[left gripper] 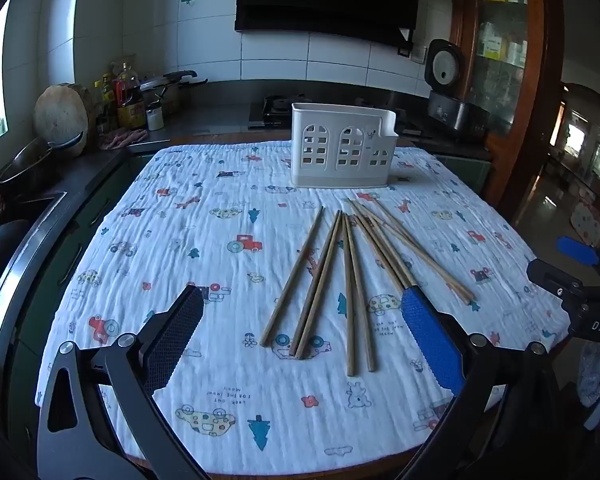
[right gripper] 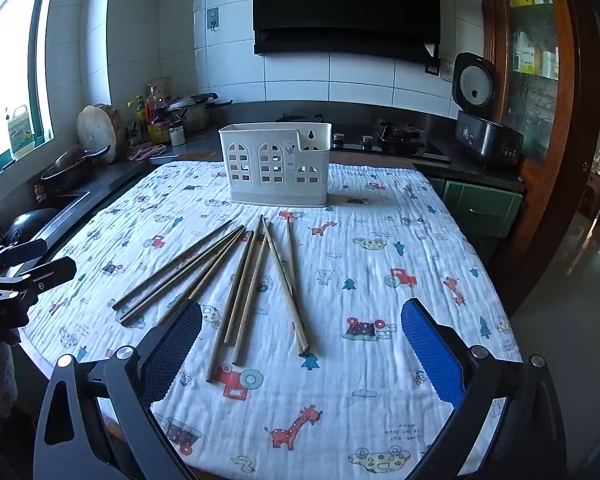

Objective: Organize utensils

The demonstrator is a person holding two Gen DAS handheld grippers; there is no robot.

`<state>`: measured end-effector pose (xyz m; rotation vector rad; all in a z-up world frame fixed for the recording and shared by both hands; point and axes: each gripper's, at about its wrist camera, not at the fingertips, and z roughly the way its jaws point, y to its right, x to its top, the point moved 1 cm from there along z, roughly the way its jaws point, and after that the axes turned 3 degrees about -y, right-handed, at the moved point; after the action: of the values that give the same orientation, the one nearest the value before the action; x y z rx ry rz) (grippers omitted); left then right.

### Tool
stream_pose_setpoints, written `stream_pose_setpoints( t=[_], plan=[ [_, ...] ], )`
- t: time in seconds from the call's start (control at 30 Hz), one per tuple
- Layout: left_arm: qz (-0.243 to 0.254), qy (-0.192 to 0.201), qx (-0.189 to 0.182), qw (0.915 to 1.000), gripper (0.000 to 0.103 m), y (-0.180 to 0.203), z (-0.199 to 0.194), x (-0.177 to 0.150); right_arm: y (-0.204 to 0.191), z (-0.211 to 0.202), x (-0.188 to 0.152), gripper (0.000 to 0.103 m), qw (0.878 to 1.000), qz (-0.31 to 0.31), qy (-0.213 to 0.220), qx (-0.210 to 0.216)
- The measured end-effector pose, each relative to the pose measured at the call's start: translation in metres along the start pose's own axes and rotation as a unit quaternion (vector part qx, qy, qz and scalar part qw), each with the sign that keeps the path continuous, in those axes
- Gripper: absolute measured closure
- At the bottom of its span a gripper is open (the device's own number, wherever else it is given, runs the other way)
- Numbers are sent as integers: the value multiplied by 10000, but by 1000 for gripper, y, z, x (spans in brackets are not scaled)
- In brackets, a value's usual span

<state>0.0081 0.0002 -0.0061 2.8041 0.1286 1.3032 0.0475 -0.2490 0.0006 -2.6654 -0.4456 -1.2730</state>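
Several wooden chopsticks [left gripper: 352,272] lie fanned out on the patterned white cloth [left gripper: 204,240]; they also show in the right wrist view [right gripper: 240,284]. A white slotted utensil holder [left gripper: 342,146] stands upright beyond them at the far side, also seen in the right wrist view [right gripper: 276,162]. My left gripper [left gripper: 302,320] is open and empty, hovering above the near ends of the chopsticks. My right gripper [right gripper: 302,332] is open and empty, with the chopsticks lying between and just left of its fingers. The right gripper's body [left gripper: 580,280] shows at the right edge.
The cloth covers a table [right gripper: 380,260] with edges near both sides. Behind it runs a dark counter with a stove [right gripper: 396,136], a rice cooker [right gripper: 480,120], bottles [left gripper: 128,100], a wok [left gripper: 32,160] and a round chopping board [left gripper: 60,114]. A wooden cabinet [right gripper: 536,60] stands right.
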Motion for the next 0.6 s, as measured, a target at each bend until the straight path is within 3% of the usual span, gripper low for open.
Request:
stream_pose_setpoints(
  t=[0.6],
  plan=[
    [25,-44,59,10000,6,-1,3,-2,0,-4,2,6,10000,26,69,20]
  ],
)
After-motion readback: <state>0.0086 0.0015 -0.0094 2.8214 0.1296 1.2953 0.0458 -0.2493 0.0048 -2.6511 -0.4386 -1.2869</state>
